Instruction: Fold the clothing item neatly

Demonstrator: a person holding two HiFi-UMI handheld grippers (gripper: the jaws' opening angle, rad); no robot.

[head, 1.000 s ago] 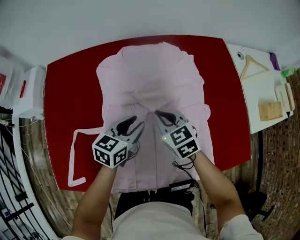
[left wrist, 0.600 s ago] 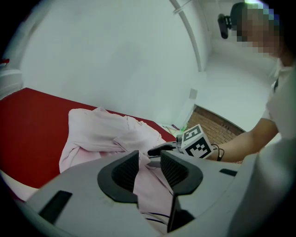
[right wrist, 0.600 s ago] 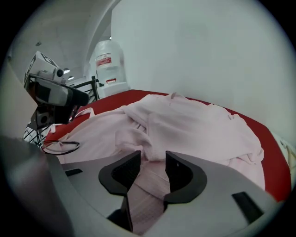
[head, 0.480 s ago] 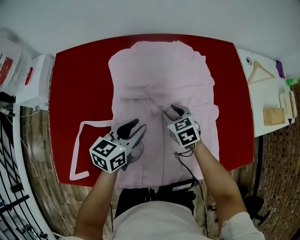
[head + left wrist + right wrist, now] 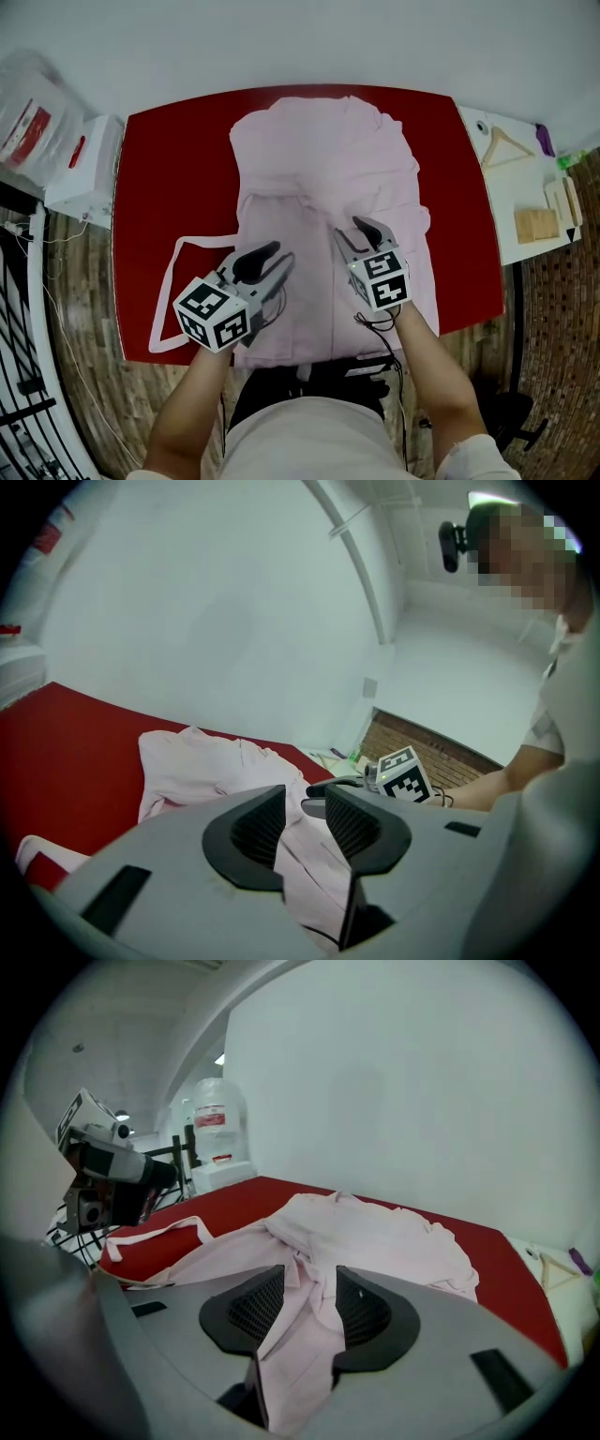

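The pink garment (image 5: 319,159) lies spread over the red table (image 5: 159,169), its long strap (image 5: 187,246) looped on the bare red at the left. A second ago both grippers met at the garment's middle. Since then the left gripper (image 5: 279,253) has drawn back toward the person and up, its fingers (image 5: 258,827) pinching a fold of the cloth that rises with it. The right gripper (image 5: 352,228) sits on the garment's right half; its fingers (image 5: 361,1312) have just been opening and now stand spread, loose cloth lying between them (no longer clamped as before).

Beyond the table's left end a clear water jug (image 5: 217,1115) stands on a white stand (image 5: 84,173); how full it is cannot be told. A wooden hanger (image 5: 506,145) lies on the white side table (image 5: 511,202).
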